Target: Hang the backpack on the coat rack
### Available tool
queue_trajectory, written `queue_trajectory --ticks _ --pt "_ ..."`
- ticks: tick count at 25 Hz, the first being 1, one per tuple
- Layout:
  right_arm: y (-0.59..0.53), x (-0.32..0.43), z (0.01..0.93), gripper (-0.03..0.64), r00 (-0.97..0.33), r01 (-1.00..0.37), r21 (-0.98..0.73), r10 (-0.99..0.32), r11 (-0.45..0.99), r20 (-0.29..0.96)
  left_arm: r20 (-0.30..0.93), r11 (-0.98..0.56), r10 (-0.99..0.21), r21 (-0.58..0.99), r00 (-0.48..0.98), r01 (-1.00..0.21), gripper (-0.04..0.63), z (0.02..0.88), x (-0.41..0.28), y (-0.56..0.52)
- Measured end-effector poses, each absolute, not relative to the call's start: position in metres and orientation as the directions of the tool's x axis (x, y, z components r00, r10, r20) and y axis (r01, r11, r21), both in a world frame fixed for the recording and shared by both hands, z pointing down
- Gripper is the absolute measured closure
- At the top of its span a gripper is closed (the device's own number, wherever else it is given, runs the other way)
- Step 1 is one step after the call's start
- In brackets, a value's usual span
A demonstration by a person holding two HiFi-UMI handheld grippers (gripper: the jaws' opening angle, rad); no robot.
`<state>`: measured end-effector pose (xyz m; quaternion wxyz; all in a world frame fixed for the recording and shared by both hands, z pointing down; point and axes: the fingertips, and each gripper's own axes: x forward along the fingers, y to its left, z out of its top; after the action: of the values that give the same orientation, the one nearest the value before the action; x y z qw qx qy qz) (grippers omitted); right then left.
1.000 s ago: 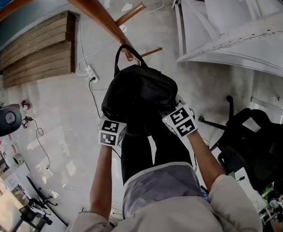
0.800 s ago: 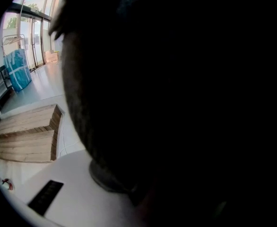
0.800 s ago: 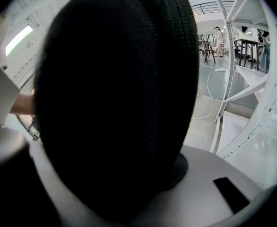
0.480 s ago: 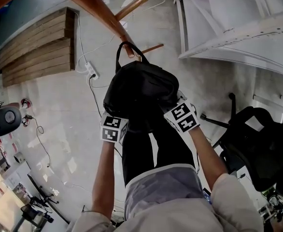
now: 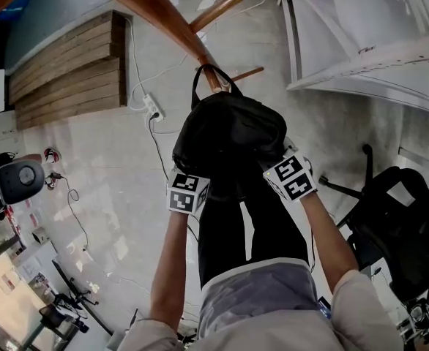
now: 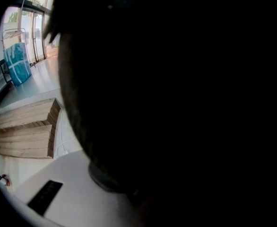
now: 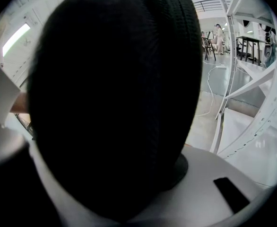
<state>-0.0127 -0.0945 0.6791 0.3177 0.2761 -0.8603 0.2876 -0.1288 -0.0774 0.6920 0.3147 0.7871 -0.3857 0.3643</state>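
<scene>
The black backpack [image 5: 229,139] hangs in the air in front of the person, its body bulging above both hands. Its top loop handle [image 5: 213,77] sits around the brown wooden coat rack [image 5: 150,4], where the rack's long arm ends in the head view; whether the loop carries any weight there cannot be told. The left gripper [image 5: 188,193] grasps the backpack from below on its left side and the right gripper [image 5: 291,177] from below on its right. In each gripper view the dark fabric fills the gap, and the white fingers [image 7: 209,193] are clenched on it, the round pad pressed into the cloth. Two shorter pegs [image 5: 219,9] jut from the rack just beyond the bag. On the floor [image 5: 97,167] below lie a white power strip [image 5: 154,108] with its cable and a wooden pallet [image 5: 64,70]. A black office chair [image 5: 401,225] stands to the right, and a white metal frame [image 5: 361,46] stands beyond it.
</scene>
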Motion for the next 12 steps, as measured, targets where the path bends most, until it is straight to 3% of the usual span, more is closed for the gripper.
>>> queue_trajectory --ticks 12 --pt "-0.111 -0.027 0.701 0.502 -0.639 -0.671 -0.338 -0.282 0.66 0.716 0.831 -0.493 -0.367 0.207 0.417 -0.845 0.463 0.711 -0.145 -0.096"
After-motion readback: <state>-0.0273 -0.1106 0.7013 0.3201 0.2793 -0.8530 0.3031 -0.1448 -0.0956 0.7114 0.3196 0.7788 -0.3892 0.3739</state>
